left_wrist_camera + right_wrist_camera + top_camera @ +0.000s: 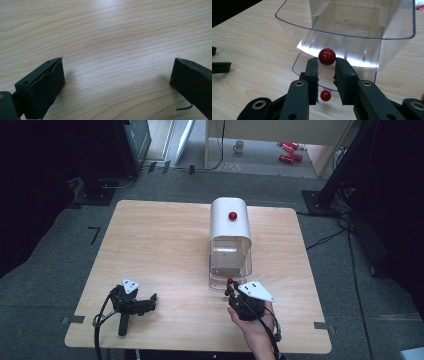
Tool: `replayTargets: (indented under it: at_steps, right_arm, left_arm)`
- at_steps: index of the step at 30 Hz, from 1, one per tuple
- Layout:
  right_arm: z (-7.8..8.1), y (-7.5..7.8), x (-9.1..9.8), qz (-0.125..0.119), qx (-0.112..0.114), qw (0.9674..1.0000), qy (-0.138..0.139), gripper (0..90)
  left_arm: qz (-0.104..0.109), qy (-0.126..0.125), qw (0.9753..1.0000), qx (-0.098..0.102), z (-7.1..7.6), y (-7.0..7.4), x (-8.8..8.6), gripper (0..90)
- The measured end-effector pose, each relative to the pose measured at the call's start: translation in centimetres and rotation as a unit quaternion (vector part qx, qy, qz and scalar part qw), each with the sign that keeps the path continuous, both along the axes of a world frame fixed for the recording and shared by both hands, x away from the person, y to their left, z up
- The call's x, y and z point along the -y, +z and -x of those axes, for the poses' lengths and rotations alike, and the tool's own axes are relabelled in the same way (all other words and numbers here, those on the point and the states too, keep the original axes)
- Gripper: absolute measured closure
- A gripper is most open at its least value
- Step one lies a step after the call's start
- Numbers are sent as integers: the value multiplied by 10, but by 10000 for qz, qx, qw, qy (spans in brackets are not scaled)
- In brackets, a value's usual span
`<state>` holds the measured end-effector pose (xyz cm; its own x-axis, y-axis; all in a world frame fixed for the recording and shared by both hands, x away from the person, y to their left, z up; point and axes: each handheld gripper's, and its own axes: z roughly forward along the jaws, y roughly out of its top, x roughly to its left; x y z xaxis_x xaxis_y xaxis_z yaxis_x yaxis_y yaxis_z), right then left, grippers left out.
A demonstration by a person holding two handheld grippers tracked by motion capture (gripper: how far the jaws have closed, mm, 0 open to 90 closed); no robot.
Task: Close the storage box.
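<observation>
Red knob: a glossy ball (pixel 327 56) sits clamped between the tips of the right gripper (pixel 326 65), pinched from both sides by the black fingers (pixel 312 72).
Knob's mount: it belongs to the front edge of the clear drawer (pixel 372 37); a smaller red spot below the fingers looks like its reflection in the clear plastic, though I cannot be sure.
Drawer's place: directly ahead of the right fingers, its rounded rim pulled out toward them from under the white housing (pixel 230 222), which stands farther off and carries a second red button (pixel 232 215) on top.
Right hand: the hand (pixel 256 324) holds the right gripper from the near bench edge.
Left gripper: lying on the bench (pixel 165 250) well off to the side (pixel 134 301), fingers (pixel 47 85) wide apart with only bare wood between them.
Step in hand: by my reading, working the drawer by its knob, grip secured.
Next move: a straight, level pull or push along the drawer's slide; a tilt or twist could let the round knob slip from the pads, and the light housing may shift since nothing steadies it.
</observation>
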<state>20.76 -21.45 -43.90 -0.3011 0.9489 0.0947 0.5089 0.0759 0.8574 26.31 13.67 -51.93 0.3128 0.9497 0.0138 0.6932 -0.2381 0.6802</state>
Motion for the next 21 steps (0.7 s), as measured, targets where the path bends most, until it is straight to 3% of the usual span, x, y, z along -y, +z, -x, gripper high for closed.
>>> replayTargets:
  at_steps: [9, 21]
  right_arm:
    - [-4, -1, -4, -61, 15, 9999, -142, 750]
    - [-9, 14, -6, -137, 159, 9997, -85, 751]
  left_arm:
    - [-1, -1, 10000, -1, 0, 0, 0, 0]
    - [-2, -3, 10000, -2, 0, 0, 0, 0]
